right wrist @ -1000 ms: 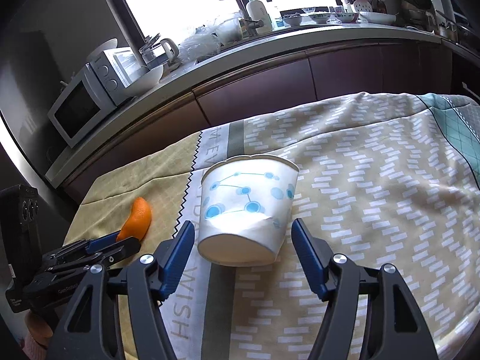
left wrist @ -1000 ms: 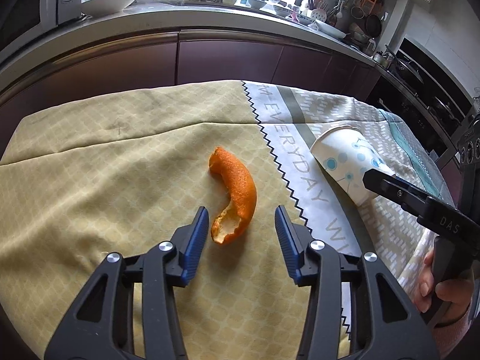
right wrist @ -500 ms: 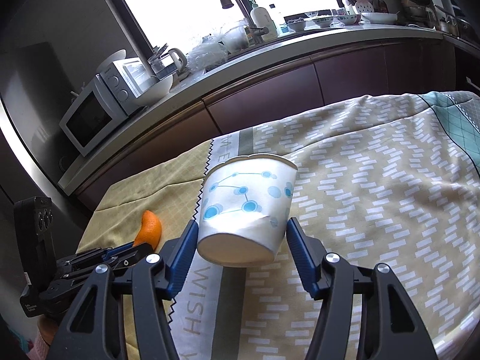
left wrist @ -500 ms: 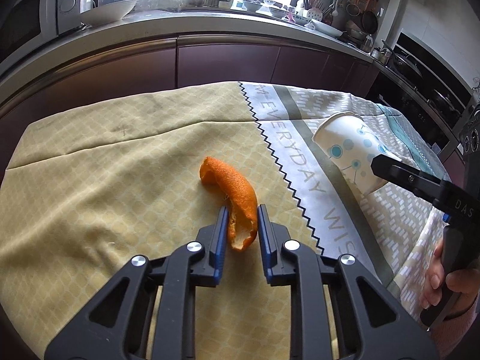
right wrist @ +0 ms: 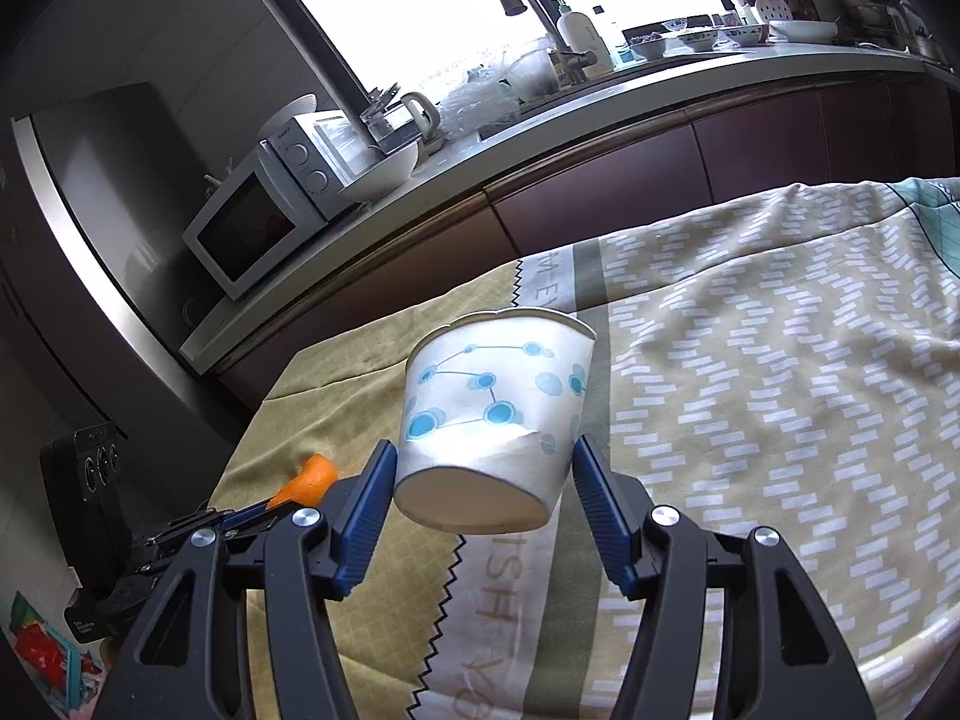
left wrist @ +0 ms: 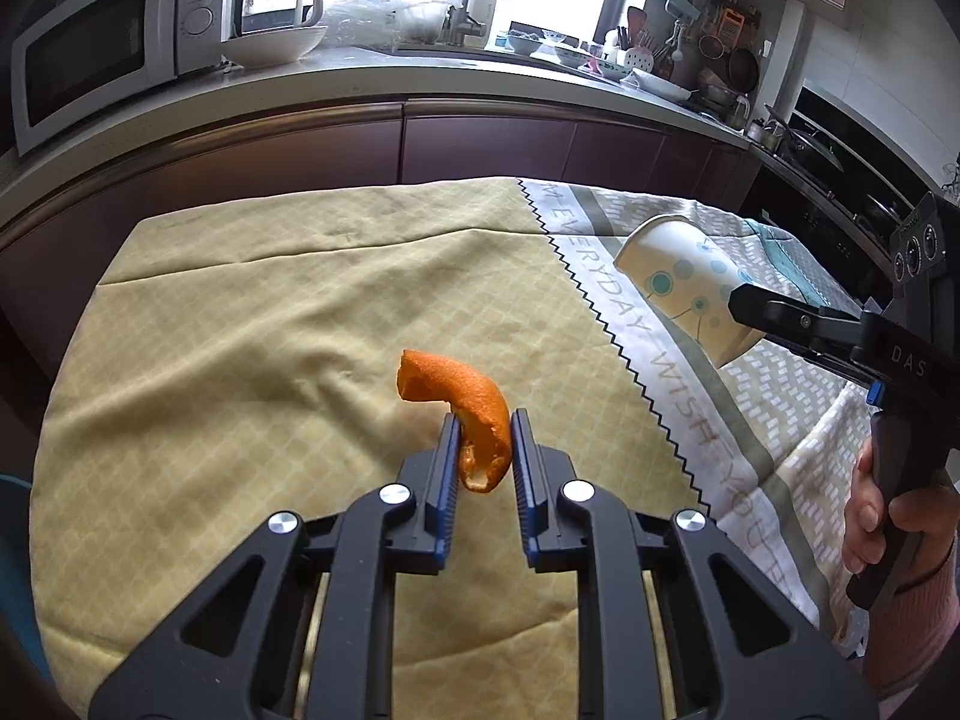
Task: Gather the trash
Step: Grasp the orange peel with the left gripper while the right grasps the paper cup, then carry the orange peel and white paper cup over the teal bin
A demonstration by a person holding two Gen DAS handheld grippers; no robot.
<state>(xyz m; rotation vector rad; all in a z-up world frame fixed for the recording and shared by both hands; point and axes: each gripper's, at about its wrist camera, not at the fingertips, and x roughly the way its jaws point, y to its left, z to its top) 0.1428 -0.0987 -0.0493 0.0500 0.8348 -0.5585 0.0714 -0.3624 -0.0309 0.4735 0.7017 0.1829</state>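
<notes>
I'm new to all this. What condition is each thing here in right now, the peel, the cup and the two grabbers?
orange peel: pinched, lifted off the cloth.
paper cup: dented, tilted, held clear of the tablecloth.
left gripper: shut on the peel.
right gripper: shut on the cup.

The orange peel (left wrist: 474,414) is bright orange outside, paler on its inner face. The paper cup (right wrist: 498,414) is white with blue dots joined by thin blue lines. Under the cup, the cloth (left wrist: 240,360) is mustard yellow with a pale lattice to the cup's left, then a black zigzag line, a white band with grey lettering, an olive stripe, and beige with white dashes to the cup's right.
</notes>
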